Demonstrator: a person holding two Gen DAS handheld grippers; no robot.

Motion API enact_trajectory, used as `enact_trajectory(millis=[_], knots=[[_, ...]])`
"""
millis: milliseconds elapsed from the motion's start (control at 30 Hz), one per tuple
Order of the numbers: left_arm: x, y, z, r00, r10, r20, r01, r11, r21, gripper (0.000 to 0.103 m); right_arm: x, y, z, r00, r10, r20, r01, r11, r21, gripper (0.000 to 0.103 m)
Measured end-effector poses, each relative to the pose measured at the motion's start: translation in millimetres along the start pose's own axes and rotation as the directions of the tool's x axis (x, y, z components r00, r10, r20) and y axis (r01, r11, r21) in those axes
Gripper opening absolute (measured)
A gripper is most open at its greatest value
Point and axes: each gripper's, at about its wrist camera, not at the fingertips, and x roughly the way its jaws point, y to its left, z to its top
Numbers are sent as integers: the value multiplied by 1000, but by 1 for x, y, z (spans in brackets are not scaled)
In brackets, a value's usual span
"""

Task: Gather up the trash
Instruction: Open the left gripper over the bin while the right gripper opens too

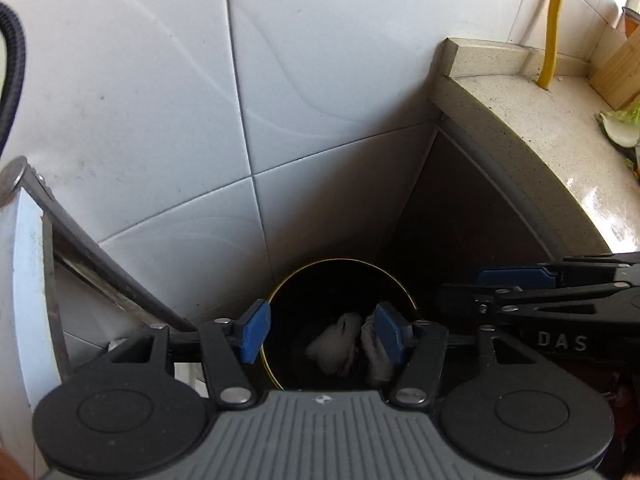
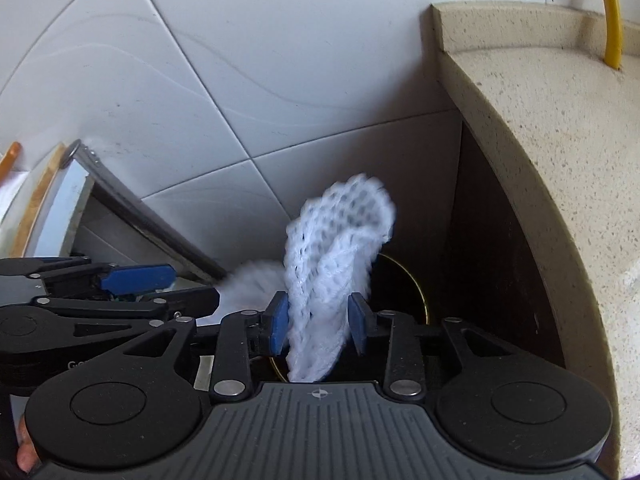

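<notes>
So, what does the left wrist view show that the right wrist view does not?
Only the left view: cabbage scraps on the counter, and white netting inside the bin.

Only the right view: a foam net standing between the right tongs, blurred.

Both: tiled wall, counter, yellow hose, bin.

White tiled wall (image 1: 160, 80) standing left of speckled stone countertop (image 1: 560, 152); daylight glaring across the countertop's right end
</notes>
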Motion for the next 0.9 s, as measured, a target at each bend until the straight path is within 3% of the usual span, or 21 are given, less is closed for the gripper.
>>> enact_trajectory(millis=[200, 567, 900], knots=[[0, 8, 0, 1000, 12, 6, -11, 999, -44, 54, 0, -7, 3, 1000, -2, 6, 2, 1000, 27, 51], [14, -7, -3, 993, 116, -36, -113, 991, 77, 55, -25, -31, -5, 1000, -11, 24, 9, 996, 92, 56], [13, -9, -4, 991, 131, -18, -128, 986, 106, 56, -35, -42, -12, 999, -34, 18, 31, 990, 135, 61]])
